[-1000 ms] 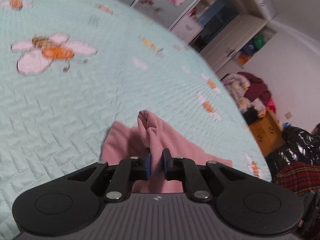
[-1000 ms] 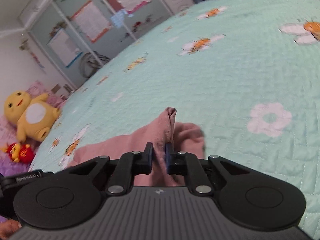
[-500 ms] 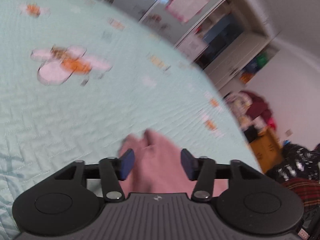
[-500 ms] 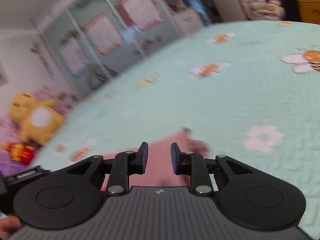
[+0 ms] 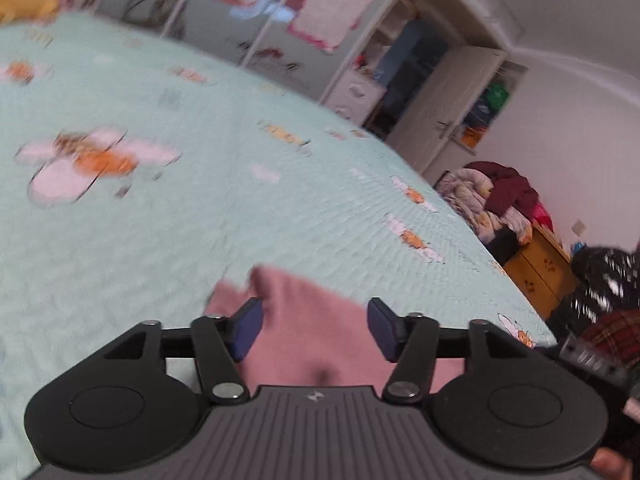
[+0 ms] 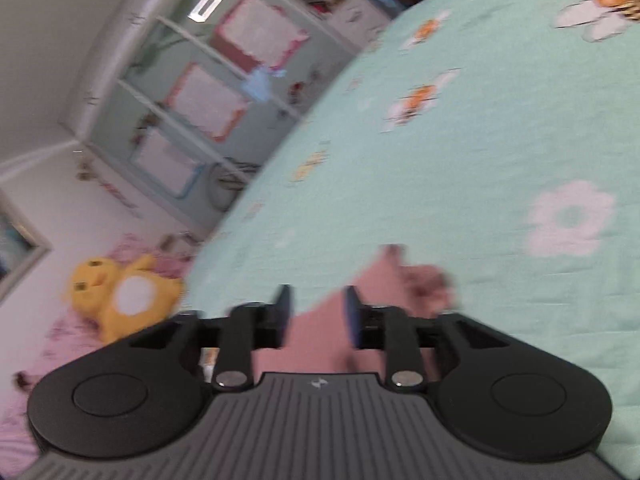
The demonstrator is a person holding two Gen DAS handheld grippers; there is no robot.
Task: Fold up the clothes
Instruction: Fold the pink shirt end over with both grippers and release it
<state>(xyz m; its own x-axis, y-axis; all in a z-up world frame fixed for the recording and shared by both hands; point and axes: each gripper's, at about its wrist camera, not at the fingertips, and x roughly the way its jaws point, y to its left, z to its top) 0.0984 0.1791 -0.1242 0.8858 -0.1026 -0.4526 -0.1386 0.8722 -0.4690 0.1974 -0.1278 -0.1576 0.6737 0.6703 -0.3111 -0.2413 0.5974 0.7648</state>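
Observation:
A pink garment [image 5: 312, 332] lies on the mint-green quilted bedspread [image 5: 160, 216], close in front of both grippers. My left gripper [image 5: 314, 326] is open and empty, its jaws spread wide just above the pink cloth. In the right wrist view the same garment [image 6: 320, 332] lies below my right gripper [image 6: 318, 314], which is open and empty; a bunched corner of the cloth [image 6: 424, 280] sits just past its right finger. Both views are motion-blurred.
The bedspread [image 6: 480, 140] carries flower and bee prints. A yellow plush toy [image 6: 120, 296] lies beyond the bed's left edge. A clothes pile [image 5: 496, 200] on a wooden cabinet [image 5: 536, 268], a dark bag and wardrobes [image 5: 432, 92] stand to the right.
Both grippers were shut on raised folds of the pink garment; they have opened and let go. The cloth has dropped flat on the bed and both grippers have drawn back.

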